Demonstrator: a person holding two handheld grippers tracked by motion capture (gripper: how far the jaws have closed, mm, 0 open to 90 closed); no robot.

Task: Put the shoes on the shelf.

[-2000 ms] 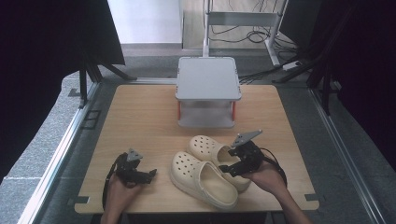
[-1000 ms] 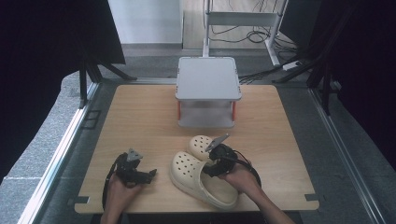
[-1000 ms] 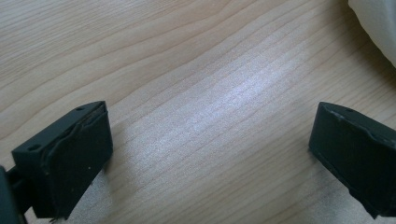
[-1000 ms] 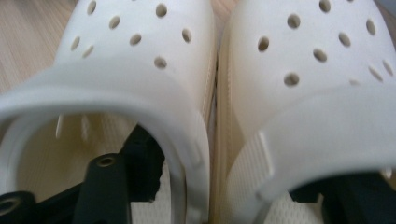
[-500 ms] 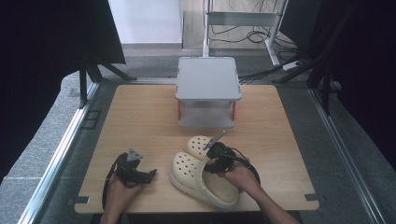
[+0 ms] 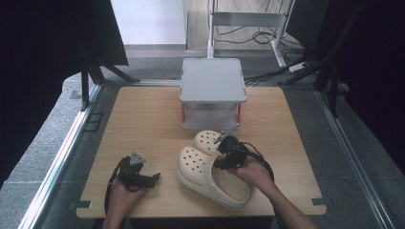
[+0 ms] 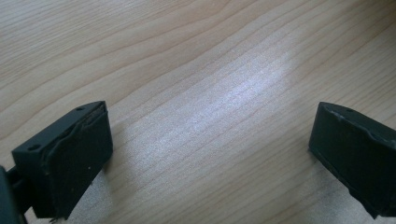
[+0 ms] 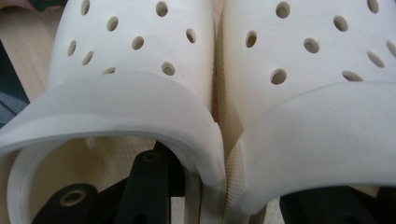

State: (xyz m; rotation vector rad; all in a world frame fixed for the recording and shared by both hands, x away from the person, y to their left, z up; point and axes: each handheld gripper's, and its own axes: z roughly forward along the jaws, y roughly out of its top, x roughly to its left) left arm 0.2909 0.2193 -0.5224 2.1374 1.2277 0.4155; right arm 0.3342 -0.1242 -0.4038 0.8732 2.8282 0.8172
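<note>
1. Wooden table (image 6: 143, 119) stands on a grey floor between dark curtains; a grey two-tier stand (image 6: 212, 90) sits at the middle of its far edge.
2. Two cream perforated clogs lie side by side, touching, near the front edge, right of centre: the near clog (image 6: 210, 176) and the far clog (image 6: 207, 141), toes towards the stand.
3. Right gripper (image 6: 224, 160) sits over the seam where the clogs meet. In the right gripper view one black jaw enters the opening of the near clog (image 8: 126, 93) and the other lies under the strap of the far clog (image 8: 317, 93), so the adjoining side walls stand between the jaws. Judgement: this placement allows both clogs to be pinched together as a pair. Whether the jaws clamp yet, I cannot tell.
4. Left gripper (image 6: 143, 177) rests near the front-left corner, jaws spread wide over bare wood, holding nothing, well clear of the clogs.
</note>
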